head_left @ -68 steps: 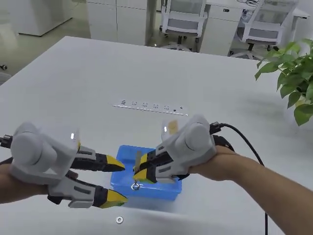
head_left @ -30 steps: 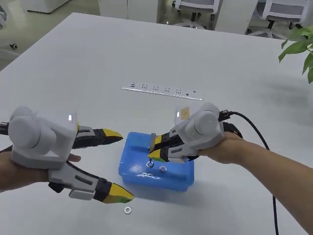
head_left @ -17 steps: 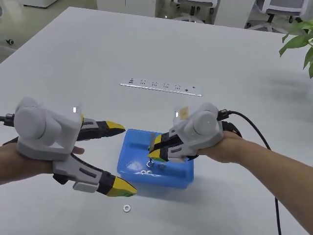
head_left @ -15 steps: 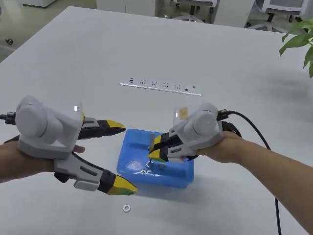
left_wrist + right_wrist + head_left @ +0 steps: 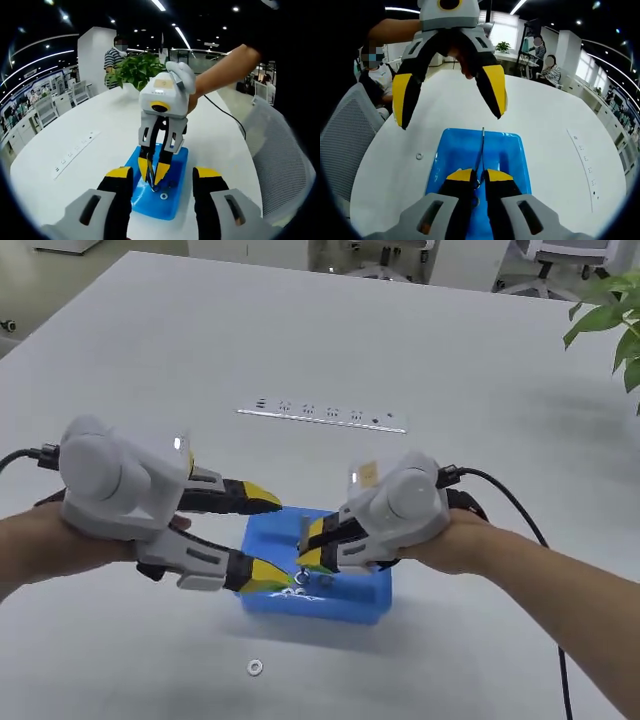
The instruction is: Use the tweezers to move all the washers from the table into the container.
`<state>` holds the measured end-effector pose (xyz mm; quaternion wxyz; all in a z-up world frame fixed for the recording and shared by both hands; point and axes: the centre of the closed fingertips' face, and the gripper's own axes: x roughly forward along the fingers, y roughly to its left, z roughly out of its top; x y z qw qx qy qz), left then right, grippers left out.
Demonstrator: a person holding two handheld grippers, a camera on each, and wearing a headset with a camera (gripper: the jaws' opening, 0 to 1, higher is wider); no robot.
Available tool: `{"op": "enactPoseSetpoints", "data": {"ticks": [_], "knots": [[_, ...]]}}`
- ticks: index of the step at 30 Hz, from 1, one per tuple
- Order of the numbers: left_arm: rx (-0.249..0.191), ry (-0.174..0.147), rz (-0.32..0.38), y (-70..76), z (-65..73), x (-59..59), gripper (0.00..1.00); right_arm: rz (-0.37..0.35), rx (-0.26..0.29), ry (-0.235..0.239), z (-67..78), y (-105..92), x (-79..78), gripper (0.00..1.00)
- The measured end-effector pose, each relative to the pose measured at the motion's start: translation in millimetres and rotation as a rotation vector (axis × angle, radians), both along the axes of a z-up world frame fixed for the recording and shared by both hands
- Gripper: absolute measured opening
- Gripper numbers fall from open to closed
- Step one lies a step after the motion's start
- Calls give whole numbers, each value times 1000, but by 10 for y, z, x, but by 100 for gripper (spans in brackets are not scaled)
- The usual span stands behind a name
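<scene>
A blue container holds a washer; slim metal tweezers point into it; a loose washer lies outside, nearby.

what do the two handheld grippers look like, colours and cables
The left gripper and right gripper match: rounded light grey bodies, black jaws ending in yellow tips. A black cable leaves the back of each. The right one carries a small tan sticker on top. Forearms are bare.

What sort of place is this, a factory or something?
It looks more like an open-plan office or meeting area than a factory. There is a large white table with a socket strip on it, a mesh office chair and a potted plant.
</scene>
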<state>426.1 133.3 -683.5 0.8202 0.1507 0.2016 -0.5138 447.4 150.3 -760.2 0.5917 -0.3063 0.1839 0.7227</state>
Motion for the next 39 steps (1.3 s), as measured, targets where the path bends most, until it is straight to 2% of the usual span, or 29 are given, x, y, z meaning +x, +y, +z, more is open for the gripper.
{"op": "enactPoseSetpoints", "data": {"ticks": [8, 15, 25, 26, 31, 39], "knots": [[19, -35, -33, -79, -8, 120, 31, 7, 0, -4, -2, 0, 2, 10], [32, -47, -55, -140, -32, 183, 21, 12, 1, -11, 0, -6, 0, 10], [55, -67, -75, -154, -55, 215, 6, 31, -2, -27, -5, -12, -14, 11], [52, -61, -78, -159, -57, 208, 6, 31, -3, -30, -5, -13, -13, 11], [62, -71, -83, -164, -57, 218, 6, 31, -8, -38, -4, -18, -5, 12], [61, -72, -86, -168, -5, 207, 6, 8, -1, -37, 83, -43, 7, 16]]}}
